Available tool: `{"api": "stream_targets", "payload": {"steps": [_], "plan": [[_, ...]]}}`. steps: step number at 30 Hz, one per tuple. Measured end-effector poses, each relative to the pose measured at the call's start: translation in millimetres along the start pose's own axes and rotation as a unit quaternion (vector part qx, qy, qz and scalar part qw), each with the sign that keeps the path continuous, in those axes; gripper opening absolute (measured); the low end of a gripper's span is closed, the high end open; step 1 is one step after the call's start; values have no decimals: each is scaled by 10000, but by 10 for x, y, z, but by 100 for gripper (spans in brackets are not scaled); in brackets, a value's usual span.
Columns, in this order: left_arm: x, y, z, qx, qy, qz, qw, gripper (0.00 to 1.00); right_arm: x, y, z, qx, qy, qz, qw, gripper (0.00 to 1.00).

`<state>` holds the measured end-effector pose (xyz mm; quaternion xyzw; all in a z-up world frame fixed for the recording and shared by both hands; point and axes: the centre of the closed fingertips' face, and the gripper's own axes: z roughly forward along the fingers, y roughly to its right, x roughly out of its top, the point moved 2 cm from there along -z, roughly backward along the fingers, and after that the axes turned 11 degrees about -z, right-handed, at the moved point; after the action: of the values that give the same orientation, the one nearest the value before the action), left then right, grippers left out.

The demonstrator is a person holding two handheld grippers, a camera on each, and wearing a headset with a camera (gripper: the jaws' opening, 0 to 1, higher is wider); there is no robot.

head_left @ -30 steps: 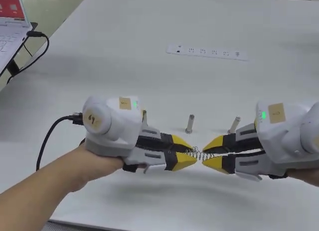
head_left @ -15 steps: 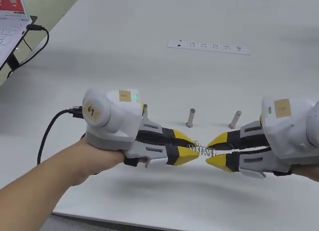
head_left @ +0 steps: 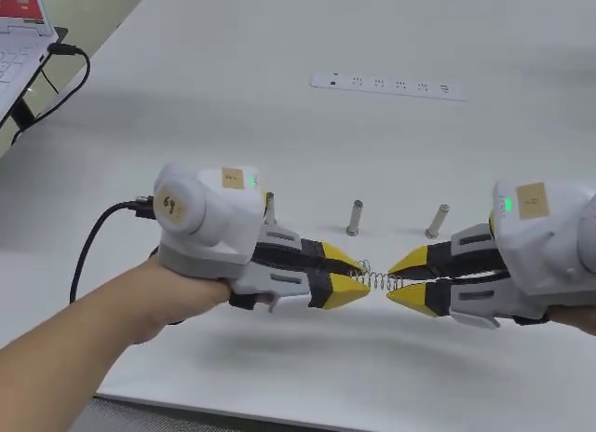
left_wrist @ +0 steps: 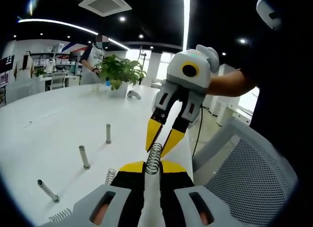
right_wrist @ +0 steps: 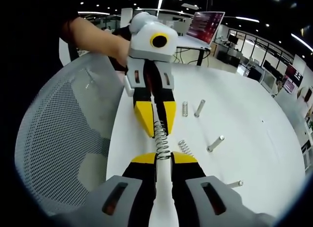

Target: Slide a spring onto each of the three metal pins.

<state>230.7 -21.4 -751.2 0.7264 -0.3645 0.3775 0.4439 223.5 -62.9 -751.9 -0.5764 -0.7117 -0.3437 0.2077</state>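
Observation:
A small metal spring (head_left: pixel 377 281) is stretched in the air between my two grippers, just above the white table (head_left: pixel 233 106). My left gripper (head_left: pixel 357 281) is shut on one end and my right gripper (head_left: pixel 395 278) on the other. In the left gripper view the spring (left_wrist: pixel 154 158) rises from my own jaws toward the right gripper (left_wrist: pixel 160 143). The right gripper view shows the spring (right_wrist: pixel 161 139) running up to the left gripper (right_wrist: pixel 156 120). Three metal pins stand behind: one (head_left: pixel 270 207) partly hidden by the left gripper, one (head_left: pixel 355 218) in the middle, one (head_left: pixel 437 221) at the right.
Two loose springs (right_wrist: pixel 185 108) (right_wrist: pixel 184 147) lie on the table near the pins. A white power strip (head_left: pixel 386 86) lies farther back, and a laptop (head_left: pixel 19 32) is at the far left. A black cable (head_left: pixel 93 255) trails from the left gripper. A mesh chair (left_wrist: pixel 244 173) stands by the table's near edge.
The grippers have drawn apart, the right one moving right, and the spring between them is stretched longer than a second ago.

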Motion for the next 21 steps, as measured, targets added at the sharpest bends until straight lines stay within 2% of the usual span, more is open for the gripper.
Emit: {"api": "stream_targets", "payload": {"steps": [11, 21], "plan": [[-61, -9, 17, -62, -160, 28, 9998, 2, 53, 34, -38, 31, -16, -358, 9994, 8], [-122, -25, 62, -43, -361, 163, 9992, 2, 180, 26, -42, 157, 145, -438, 9988, 8]]}}
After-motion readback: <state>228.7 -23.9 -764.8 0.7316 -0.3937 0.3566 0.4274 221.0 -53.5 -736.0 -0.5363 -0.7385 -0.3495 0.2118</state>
